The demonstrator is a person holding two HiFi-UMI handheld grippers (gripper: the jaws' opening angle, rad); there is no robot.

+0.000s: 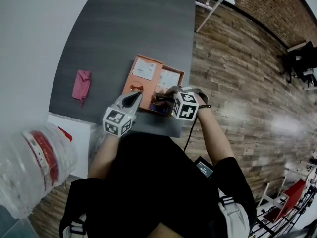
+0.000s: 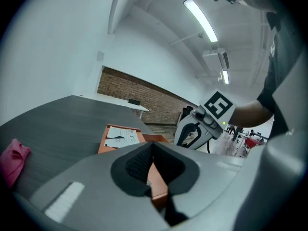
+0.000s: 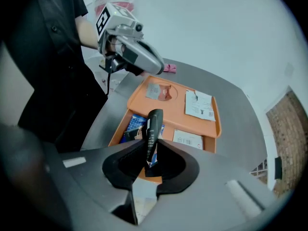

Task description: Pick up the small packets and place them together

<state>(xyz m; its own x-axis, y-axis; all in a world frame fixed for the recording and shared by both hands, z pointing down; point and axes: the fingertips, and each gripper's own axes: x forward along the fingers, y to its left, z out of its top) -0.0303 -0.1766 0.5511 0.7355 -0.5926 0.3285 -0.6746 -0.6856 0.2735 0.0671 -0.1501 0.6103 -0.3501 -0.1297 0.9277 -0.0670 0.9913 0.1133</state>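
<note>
An orange tray [image 1: 130, 79] [image 3: 180, 100] with compartments lies on the dark grey table [image 1: 124, 29]. My right gripper [image 3: 151, 150] [image 1: 159, 98] hangs over the tray's near end, shut on a small black packet [image 3: 153, 125] that stands upright between the pads. In the tray lie blue packets [image 3: 130, 128], a white labelled packet [image 3: 187, 138], a grey and red packet [image 3: 159, 91] and a white sheet [image 3: 199, 105] [image 1: 143, 68]. My left gripper [image 1: 134, 97] [image 2: 153, 150] hovers at the tray's near left corner, its jaws together with nothing showing between them.
A pink cloth [image 1: 81, 86] [image 2: 13, 158] lies on the table left of the tray. A clear plastic container with a red band [image 1: 34, 162] stands near left by a white surface [image 1: 74, 130]. The table's right edge [image 1: 192, 58] drops to a wooden floor.
</note>
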